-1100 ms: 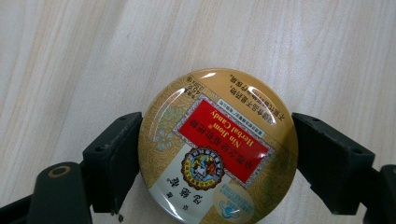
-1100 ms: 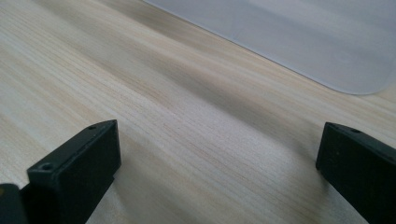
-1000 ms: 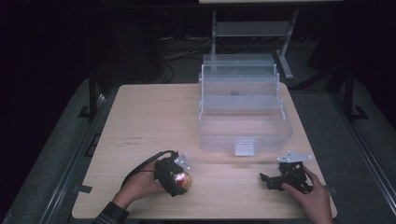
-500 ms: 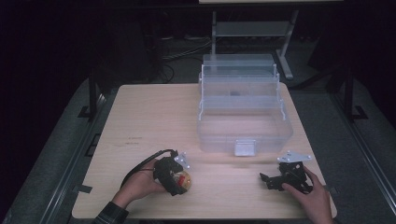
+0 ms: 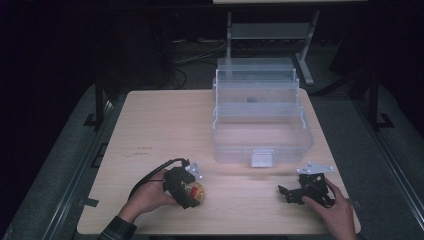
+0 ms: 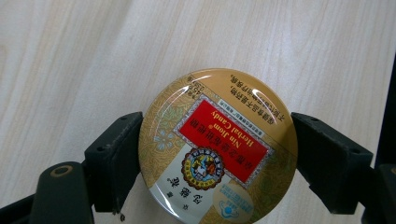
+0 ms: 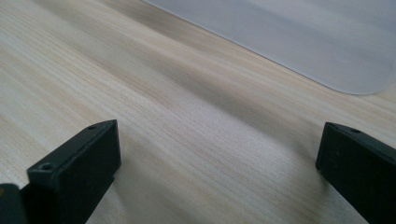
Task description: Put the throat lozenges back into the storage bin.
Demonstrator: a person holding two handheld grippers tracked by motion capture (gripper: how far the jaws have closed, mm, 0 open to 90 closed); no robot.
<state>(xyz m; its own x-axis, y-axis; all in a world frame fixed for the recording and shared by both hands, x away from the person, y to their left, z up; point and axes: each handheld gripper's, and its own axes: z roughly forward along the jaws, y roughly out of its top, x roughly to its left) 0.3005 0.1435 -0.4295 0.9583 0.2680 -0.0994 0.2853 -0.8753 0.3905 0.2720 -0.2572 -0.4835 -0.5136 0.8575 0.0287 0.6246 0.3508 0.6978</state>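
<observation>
Black jaws of the left gripper (image 6: 217,154) are pressing against both sides of a round gold tin (image 6: 217,148) with a red label, pinching it flat on the pale wooden table (image 6: 70,60). In the high view that left gripper (image 5: 187,192) is sitting at the lower left of the frame, with the tin (image 5: 196,191) peeking out beneath it and a hand (image 5: 145,199) in a plaid cuff wrapping around it from below.

The right gripper (image 7: 219,163) is hovering just above the wood with its jaws spread wide and nothing between them; in the high view the right gripper (image 5: 290,194) is lying at the lower right.

A clear plastic box (image 5: 260,120) with stepped trays folded back is standing open at the centre right of the table (image 5: 160,125); a small dark item is lying in one upper tray, too small to tell. Its frosted edge (image 7: 299,32) is filling the upper right of the right gripper view.

Dark floor, cables and a metal stand (image 5: 270,32) are surrounding the table.
</observation>
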